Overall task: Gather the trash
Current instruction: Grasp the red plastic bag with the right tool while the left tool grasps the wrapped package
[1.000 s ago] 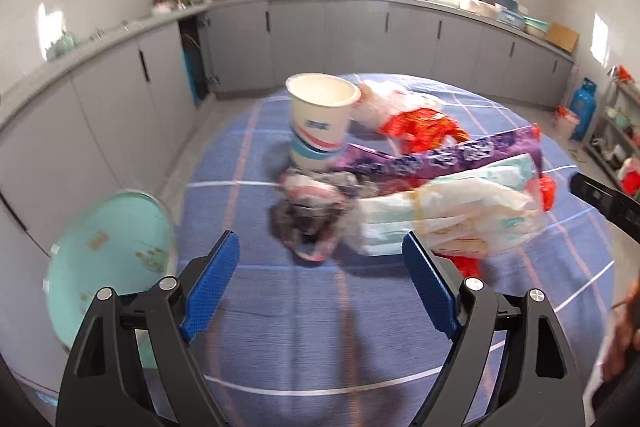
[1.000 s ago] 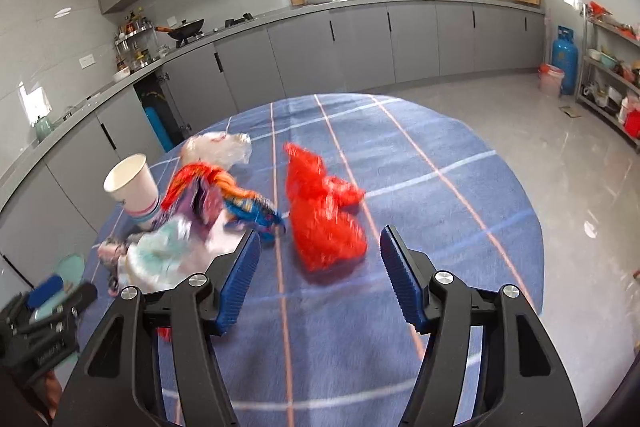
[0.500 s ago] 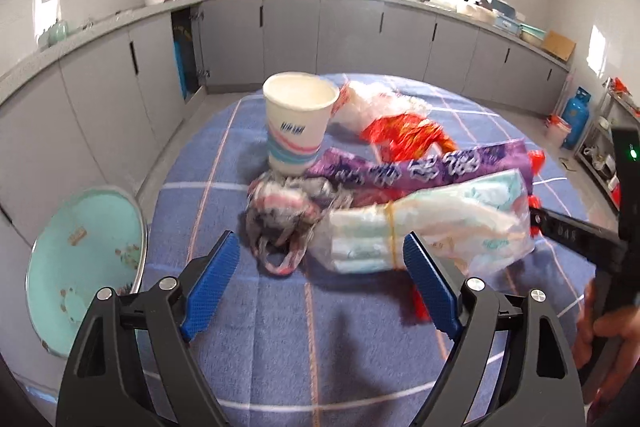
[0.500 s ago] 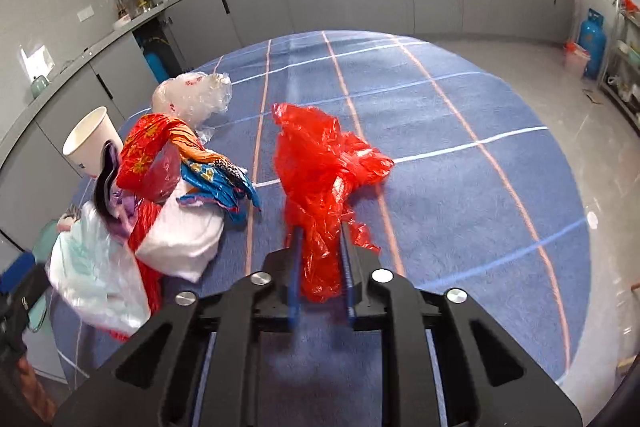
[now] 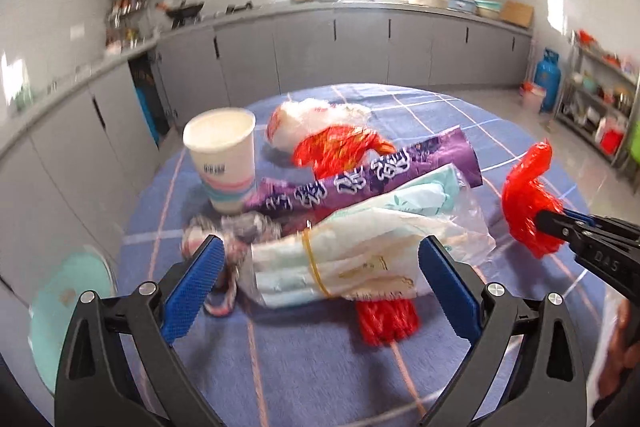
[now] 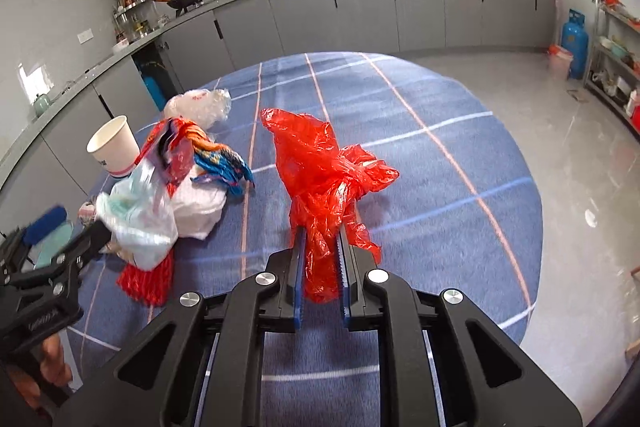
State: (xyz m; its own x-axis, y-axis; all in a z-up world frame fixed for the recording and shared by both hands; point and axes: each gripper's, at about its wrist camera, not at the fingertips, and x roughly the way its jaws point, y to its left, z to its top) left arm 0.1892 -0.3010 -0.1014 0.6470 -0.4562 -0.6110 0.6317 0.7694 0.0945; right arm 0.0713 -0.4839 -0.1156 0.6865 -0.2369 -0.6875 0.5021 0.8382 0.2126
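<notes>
A pile of trash lies on the blue checked table: a paper cup, a purple wrapper, a red-orange wrapper, a clear bag and a white-and-teal packet bound with a rubber band. My left gripper hovers low over the pile. Its jaws are opening, and the packet lies between them with neither pad touching it. My right gripper is shut on a crumpled red plastic bag, which sticks out past its fingers. That bag shows right of the pile in the left wrist view.
A teal round stool stands beside the table at the left. Grey cabinets run along the far walls. A blue gas cylinder and a cluttered shelf stand at the right. A hand holds the left gripper.
My right gripper closed on the red bag and now holds it. My left gripper shifted right along the pile and its jaws spread wider around the packet.
</notes>
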